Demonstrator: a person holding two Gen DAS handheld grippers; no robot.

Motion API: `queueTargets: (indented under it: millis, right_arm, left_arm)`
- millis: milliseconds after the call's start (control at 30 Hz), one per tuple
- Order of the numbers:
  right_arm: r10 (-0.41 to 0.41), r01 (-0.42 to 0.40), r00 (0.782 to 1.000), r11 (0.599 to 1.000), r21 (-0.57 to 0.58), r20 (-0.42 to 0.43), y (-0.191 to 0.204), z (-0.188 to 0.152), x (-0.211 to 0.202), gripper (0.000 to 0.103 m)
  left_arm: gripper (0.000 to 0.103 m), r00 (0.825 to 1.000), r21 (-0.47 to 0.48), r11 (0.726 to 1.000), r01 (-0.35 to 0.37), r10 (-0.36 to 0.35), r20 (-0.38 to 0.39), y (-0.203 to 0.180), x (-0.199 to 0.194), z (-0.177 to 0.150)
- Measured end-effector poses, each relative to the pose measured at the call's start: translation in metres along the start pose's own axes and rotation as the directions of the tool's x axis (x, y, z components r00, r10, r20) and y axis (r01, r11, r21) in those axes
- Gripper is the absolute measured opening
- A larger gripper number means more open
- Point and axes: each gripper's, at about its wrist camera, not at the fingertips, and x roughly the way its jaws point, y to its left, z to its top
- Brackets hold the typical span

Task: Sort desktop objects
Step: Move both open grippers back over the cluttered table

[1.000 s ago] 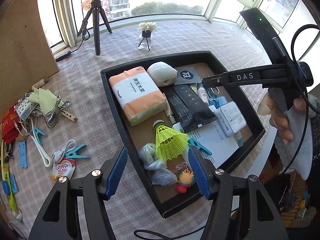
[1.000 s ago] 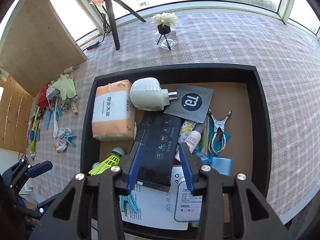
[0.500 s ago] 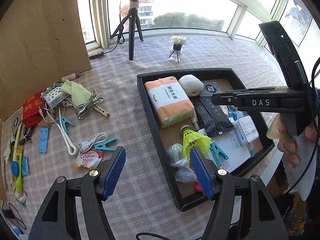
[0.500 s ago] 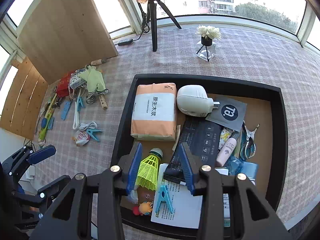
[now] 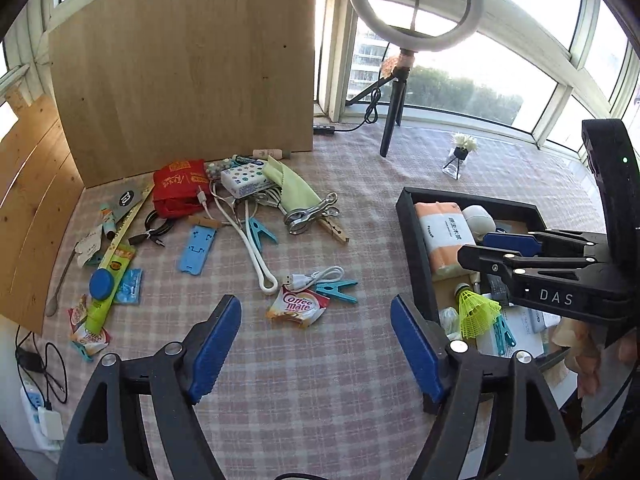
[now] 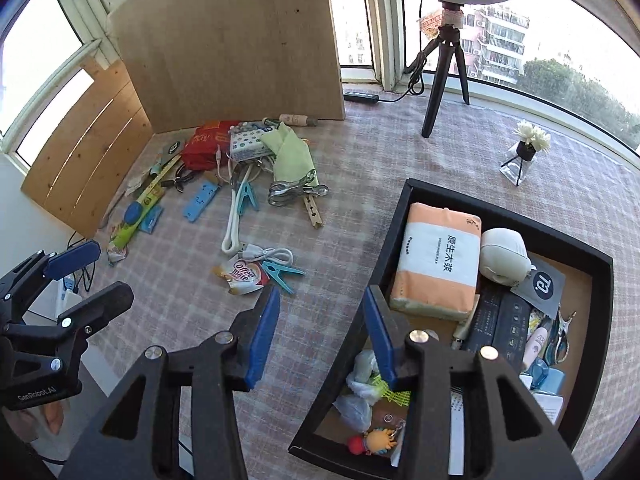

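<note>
A black tray (image 6: pixel 404 200) on the right holds a tissue pack (image 6: pixel 438 260), a yellow shuttlecock (image 5: pixel 476 314) and other small items; it also shows in the left wrist view (image 5: pixel 416 248). Loose items lie on the checked cloth at left: a Coffee mate sachet (image 5: pixel 298 306), a teal clothespin (image 5: pixel 336 291), a white cable (image 5: pixel 316 276), a metal clip (image 5: pixel 310 214), a red pouch (image 5: pixel 178 190). My left gripper (image 5: pixel 316 352) is open and empty, near the sachet. My right gripper (image 6: pixel 320 336) is open and empty over the tray's left rim.
A plywood board (image 5: pixel 184 64) stands at the back left. A ring light on a tripod (image 5: pixel 394 120) and a small flower vase (image 5: pixel 460 154) stand at the back. A power strip with cables (image 5: pixel 38 404) lies off the table's left edge.
Both grippers have swung left and back from over the tray, so the loose pile on the cloth has come into view. Both stay open and empty.
</note>
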Motion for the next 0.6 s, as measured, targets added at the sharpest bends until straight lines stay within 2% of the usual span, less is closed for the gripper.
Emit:
queueTargets:
  millis: [267, 367, 600]
  right_arm:
    - [0.064, -0.063, 0.997, 0.997, -0.037, 0.029, 0.050, 0.008, 0.015, 0.043]
    - [0.096, -0.095, 0.995, 0.993, -0.065, 0.009, 0.069, 0.010, 0.022, 0.043]
    - [0.092, -0.091, 0.996, 0.981, -0.173, -0.001, 0.112, 0.004, 0.026, 0.043]
  left_arm:
    - [0.077, 0.992, -0.127, 0.984, -0.126, 0.127, 0.001, 0.051, -0.012, -0.018]
    - [0.077, 0.988, -0.165, 0.974, -0.157, 0.156, -0.017, 0.067, -0.013, -0.028]
    - [0.077, 0.974, -0.245, 0.944, -0.223, 0.226, -0.016, 0.096, -0.028, -0.044]
